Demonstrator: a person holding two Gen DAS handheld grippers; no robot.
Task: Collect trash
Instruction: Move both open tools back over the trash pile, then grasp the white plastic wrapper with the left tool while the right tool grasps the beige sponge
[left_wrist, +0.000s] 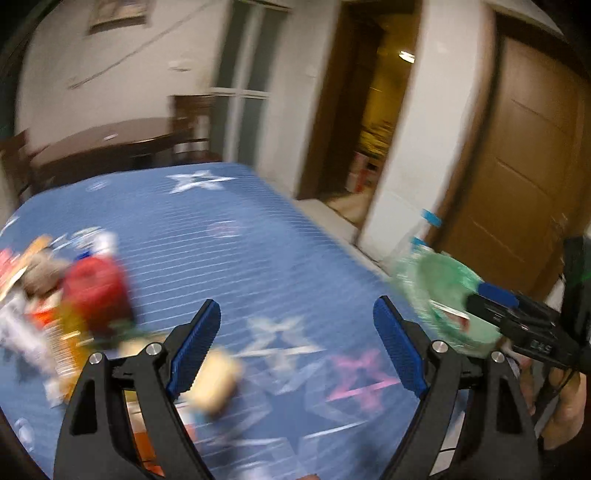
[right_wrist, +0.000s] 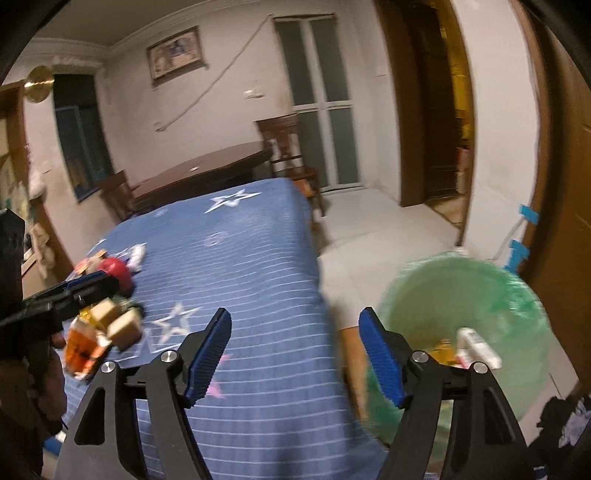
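Observation:
A pile of trash (left_wrist: 55, 295) lies at the left of the blue star-patterned bed (left_wrist: 221, 240): a red object (left_wrist: 96, 291), orange wrappers and a tan crumpled piece (left_wrist: 216, 384). The pile also shows in the right wrist view (right_wrist: 103, 317). A green-lined trash bin (right_wrist: 469, 325) stands on the floor right of the bed, with a few pieces inside. My left gripper (left_wrist: 297, 332) is open and empty above the bed, near the pile. My right gripper (right_wrist: 295, 339) is open and empty over the bed's right edge, beside the bin (left_wrist: 443, 291).
A dark wooden table (right_wrist: 207, 173) and chairs (right_wrist: 291, 147) stand beyond the bed. A glass door (right_wrist: 321, 99) is at the back, an open doorway (right_wrist: 439, 110) and a brown door (left_wrist: 524, 166) at the right. White tiled floor (right_wrist: 369, 229) lies right of the bed.

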